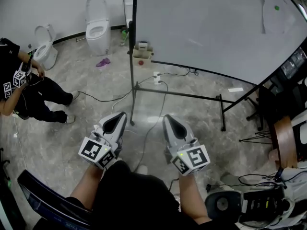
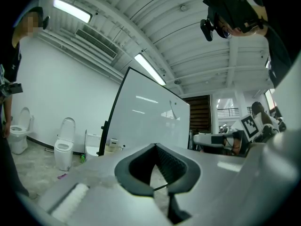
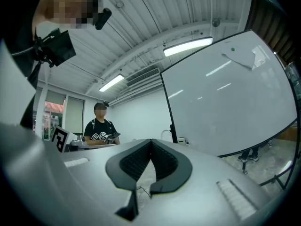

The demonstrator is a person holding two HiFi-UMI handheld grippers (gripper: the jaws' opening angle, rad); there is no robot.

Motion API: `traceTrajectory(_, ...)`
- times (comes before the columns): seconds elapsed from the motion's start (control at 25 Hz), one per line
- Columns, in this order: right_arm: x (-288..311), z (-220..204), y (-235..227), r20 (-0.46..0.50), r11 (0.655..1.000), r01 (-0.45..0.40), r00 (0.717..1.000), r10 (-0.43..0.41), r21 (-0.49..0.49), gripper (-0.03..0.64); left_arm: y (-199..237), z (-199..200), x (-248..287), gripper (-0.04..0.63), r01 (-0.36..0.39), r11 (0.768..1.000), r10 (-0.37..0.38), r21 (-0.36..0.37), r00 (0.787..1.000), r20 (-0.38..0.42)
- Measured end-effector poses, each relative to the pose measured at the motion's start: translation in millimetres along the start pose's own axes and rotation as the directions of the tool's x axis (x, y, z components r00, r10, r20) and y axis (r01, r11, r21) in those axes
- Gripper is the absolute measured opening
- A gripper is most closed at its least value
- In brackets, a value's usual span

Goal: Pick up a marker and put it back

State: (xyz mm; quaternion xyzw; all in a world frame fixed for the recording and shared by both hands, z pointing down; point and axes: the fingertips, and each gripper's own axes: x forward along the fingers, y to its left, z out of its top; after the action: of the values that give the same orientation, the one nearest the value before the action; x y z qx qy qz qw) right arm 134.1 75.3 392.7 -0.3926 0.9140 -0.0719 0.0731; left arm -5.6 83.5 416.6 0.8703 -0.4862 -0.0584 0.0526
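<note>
You hold both grippers low in the centre of the head view, side by side and apart from each other, pointing towards the whiteboard (image 1: 206,28) that fills the upper right of the frame. Your left gripper (image 1: 119,116) has its jaws brought together, the dark pads meeting at the tip with only bare floor showing through the gap behind them; it grips nothing and touches nothing. Your right gripper (image 1: 170,120) is likewise fully closed and empty, its pads pressed tip to tip in its own view. The marker cannot be picked out in any view; a small green dot (image 1: 277,7) sits high on the board near the upper right corner, and a small box (image 1: 143,51) rests by the foot of the board's stand, top centre. Two toilets (image 1: 97,25) stand against the wall at upper left, and another person (image 1: 29,90) crouches at the left edge.
</note>
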Motion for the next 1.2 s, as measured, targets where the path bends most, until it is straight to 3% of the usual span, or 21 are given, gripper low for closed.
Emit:
traceTrajectory(0.32,2.6,-0.4,-26.5,-0.009,0.999,0.008,1.000,-0.008,0.036,0.009,1.9,-4.3,11.3,0.008,-0.023,1.000,0.023,0.005,0.999,-0.024)
traceTrajectory(0.6,5.7,14.3,-13.3,0.004,0.999,0.006,1.000,-0.006,0.036,0.009,5.4,11.4,11.1,0.008,-0.012,1.000,0.012,0.006,1.000,-0.025)
traceTrajectory(0.88,51.9,11.4,-23.3,0.013,1.000,0.029,0.999,-0.029,0.003,0.009,46.9,8.2,38.3,0.008,0.018,1.000,-0.018,0.003,1.000,-0.017)
traceTrajectory(1.2,100.4,15.3,-36.1,0.023,0.993,0.115,0.993,-0.114,-0.019,0.009,102.7,15.6,67.2,0.008,0.084,0.996,-0.085,-0.035,0.996,-0.018)
